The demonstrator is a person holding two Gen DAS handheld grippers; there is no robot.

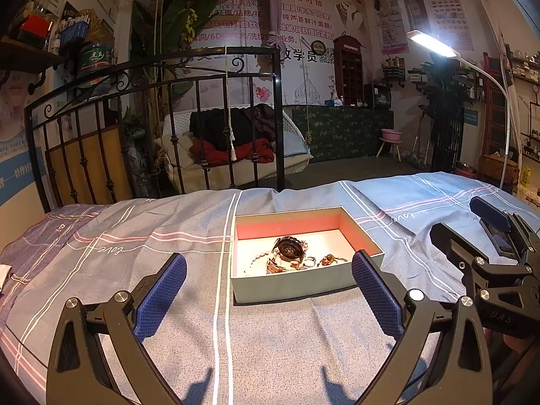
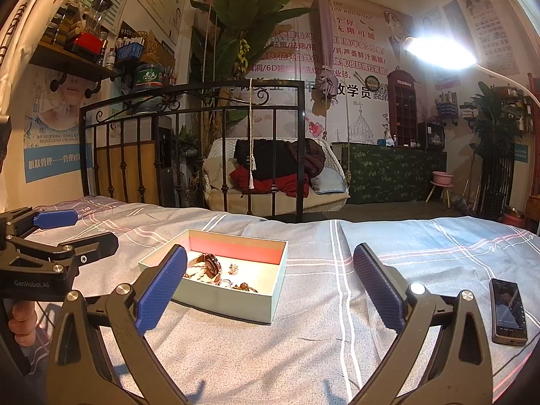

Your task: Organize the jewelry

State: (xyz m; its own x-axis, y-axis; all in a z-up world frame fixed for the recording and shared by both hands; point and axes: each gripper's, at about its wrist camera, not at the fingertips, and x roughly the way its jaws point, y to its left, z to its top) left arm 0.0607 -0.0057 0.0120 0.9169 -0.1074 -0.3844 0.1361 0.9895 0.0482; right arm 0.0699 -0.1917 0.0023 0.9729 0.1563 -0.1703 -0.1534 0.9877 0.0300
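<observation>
A: Where is the jewelry?

B: In the open box (image 1: 305, 283), pale outside and red inside, which sits on the grey-blue checked bedspread (image 1: 168, 236) of the bed. A dark-faced watch (image 1: 289, 249), a ring (image 1: 309, 263), a string of beads (image 1: 260, 256) and small amber pieces (image 1: 329, 259) lie heaped on its white floor.

A: And the claws?

B: My left claw (image 1: 269, 298) hangs just short of the box, its blue pads (image 1: 158, 300) wide apart, holding nothing. My right claw (image 2: 270, 295) is also spread and empty, the box ahead of it to the left.

A: Anything else?

B: A phone (image 2: 508, 310) lies on the bedspread, right of my right claw. A lamp (image 2: 438, 52) shines above.
</observation>
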